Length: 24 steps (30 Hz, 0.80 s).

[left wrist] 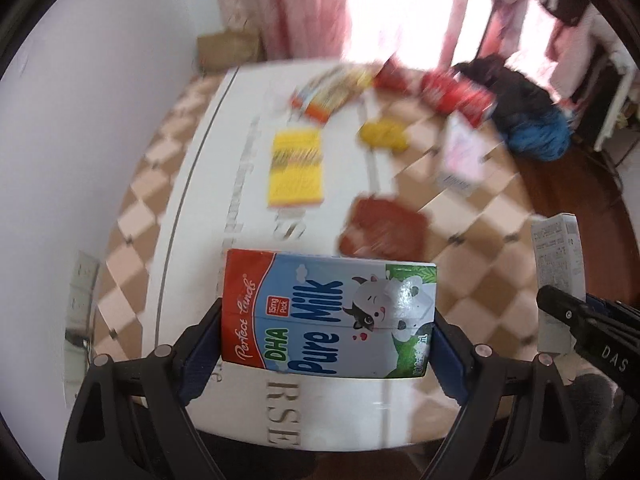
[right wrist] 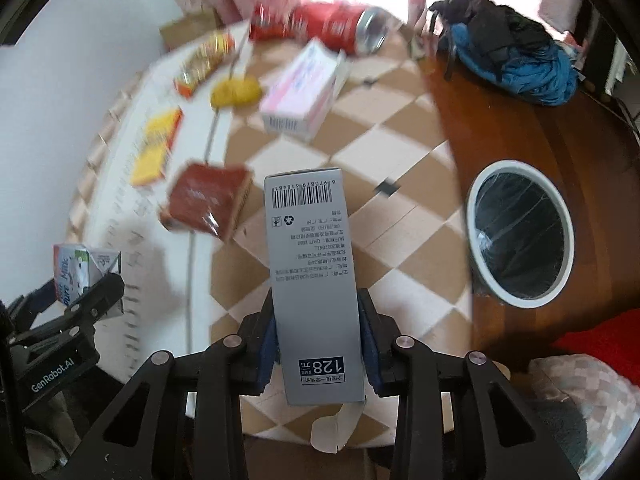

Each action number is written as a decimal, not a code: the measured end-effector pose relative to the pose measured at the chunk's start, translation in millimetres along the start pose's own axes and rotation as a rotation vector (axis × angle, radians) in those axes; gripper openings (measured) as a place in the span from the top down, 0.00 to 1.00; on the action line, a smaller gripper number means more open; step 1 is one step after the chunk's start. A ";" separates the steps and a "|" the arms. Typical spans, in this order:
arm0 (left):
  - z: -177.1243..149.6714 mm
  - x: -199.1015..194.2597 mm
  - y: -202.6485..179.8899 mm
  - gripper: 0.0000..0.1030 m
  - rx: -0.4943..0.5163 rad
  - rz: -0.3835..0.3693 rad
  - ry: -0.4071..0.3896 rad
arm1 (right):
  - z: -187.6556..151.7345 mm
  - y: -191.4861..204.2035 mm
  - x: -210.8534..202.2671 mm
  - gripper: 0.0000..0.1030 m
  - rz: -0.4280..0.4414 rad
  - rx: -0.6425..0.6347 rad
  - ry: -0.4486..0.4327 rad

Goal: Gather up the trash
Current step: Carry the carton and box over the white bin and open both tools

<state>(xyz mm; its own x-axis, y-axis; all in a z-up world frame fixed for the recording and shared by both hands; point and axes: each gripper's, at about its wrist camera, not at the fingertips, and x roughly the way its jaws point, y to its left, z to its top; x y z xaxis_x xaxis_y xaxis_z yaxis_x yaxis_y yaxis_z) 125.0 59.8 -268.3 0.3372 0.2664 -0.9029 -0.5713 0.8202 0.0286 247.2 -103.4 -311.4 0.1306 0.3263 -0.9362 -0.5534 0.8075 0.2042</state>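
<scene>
Trash is in both grips at once: the left hand-held gripper [left wrist: 328, 332] is clamped across a blue, red and white "Pure Milk" carton [left wrist: 330, 314], its blue pads pressing the carton's two short ends, and the right hand-held gripper [right wrist: 318, 336] is clamped on the long sides of a tall grey cardboard box with a barcode [right wrist: 314, 280]. Both items are lifted clear of the checkered brown-and-cream tabletop [right wrist: 360, 160].

Taking the white-rimmed round bin with a clear liner [right wrist: 520, 234] as the landmark: it sits on dark wooden floor, to the right of the grey box and lower than the tabletop edge. The milk carton is far to the bin's left, beyond the grey box. More litter lies on the tabletop, well left of and beyond the bin: a brown-red packet [right wrist: 208, 200], a yellow flat packet [right wrist: 156, 152], a yellow crumpled lump [right wrist: 236, 92], a pink-and-white carton [right wrist: 304, 92], a red can lying on its side [right wrist: 340, 28] and an orange-striped wrapper [right wrist: 204, 60].

The step in hand looks like carrying the two pieces to the bin. Next, the grey box probably needs swinging right until it hangs over the bin's opening before the jaws part; being long, it should go in end first. The carton has farther to travel and would have to wait or cross behind the right arm.
</scene>
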 end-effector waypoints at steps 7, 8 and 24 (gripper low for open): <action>53.7 -55.5 -82.8 0.13 0.079 -0.156 -0.117 | 20.9 -68.0 -93.7 0.64 0.044 0.091 -0.166; 62.4 -54.1 -97.5 0.13 0.092 -0.186 -0.118 | 24.9 -85.0 -106.1 0.64 0.048 0.113 -0.184; 127.2 144.3 -347.4 0.12 0.171 -0.469 0.327 | 38.5 -360.3 -24.2 0.64 -0.015 0.513 -0.013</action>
<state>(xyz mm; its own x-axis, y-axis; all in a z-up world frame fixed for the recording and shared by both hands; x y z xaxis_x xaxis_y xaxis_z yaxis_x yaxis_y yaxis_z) 467.3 -122.2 -354.0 0.2611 -0.2915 -0.9202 -0.2794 0.8897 -0.3611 475.1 -383.3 -351.3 0.1469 0.3166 -0.9371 -0.0771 0.9482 0.3083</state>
